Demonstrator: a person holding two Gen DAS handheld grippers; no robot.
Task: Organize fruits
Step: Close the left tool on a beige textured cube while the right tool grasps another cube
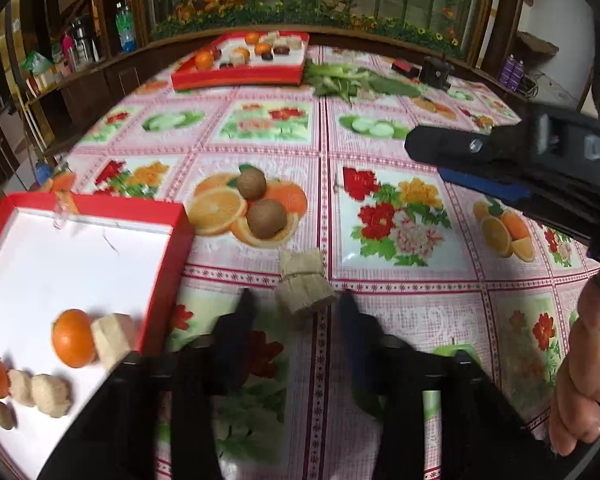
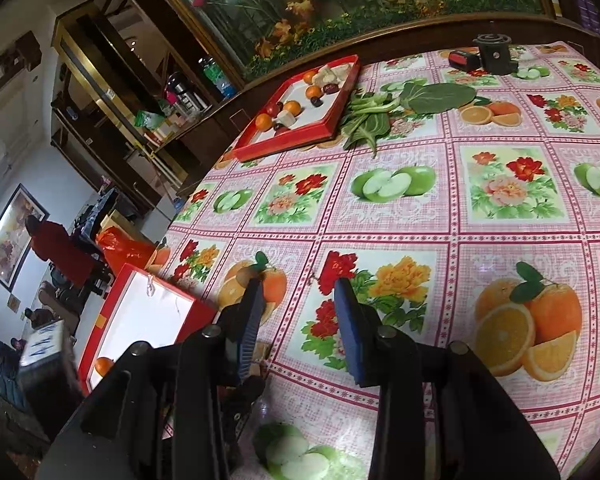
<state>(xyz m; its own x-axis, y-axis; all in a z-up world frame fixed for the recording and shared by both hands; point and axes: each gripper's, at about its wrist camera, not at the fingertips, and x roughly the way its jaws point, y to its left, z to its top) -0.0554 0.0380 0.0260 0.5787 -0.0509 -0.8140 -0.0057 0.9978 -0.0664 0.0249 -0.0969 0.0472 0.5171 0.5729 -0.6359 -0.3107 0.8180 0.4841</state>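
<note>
My left gripper (image 1: 296, 302) is open, its tips on either side of a pale fibrous chunk (image 1: 303, 284) that lies on the tablecloth. Just beyond it sit two brown round fruits (image 1: 260, 202). To the left is a red tray (image 1: 168, 280) with a white floor; it holds two oranges (image 1: 74, 338), beige pieces (image 1: 52, 394) and a small brown fruit (image 1: 4, 414). My right gripper (image 2: 300, 292) is open and holds nothing, hovering over the printed cloth. It also shows in the left wrist view as the right gripper (image 1: 426, 158), high on the right.
A second red tray (image 2: 332, 120) with oranges, dark fruits and pale blocks stands at the far edge, leafy greens (image 2: 380, 116) beside it. A black device (image 2: 494, 54) sits far right. A hand (image 1: 580, 380) grips the right handle. A person in red (image 2: 56, 248) stands beyond the table.
</note>
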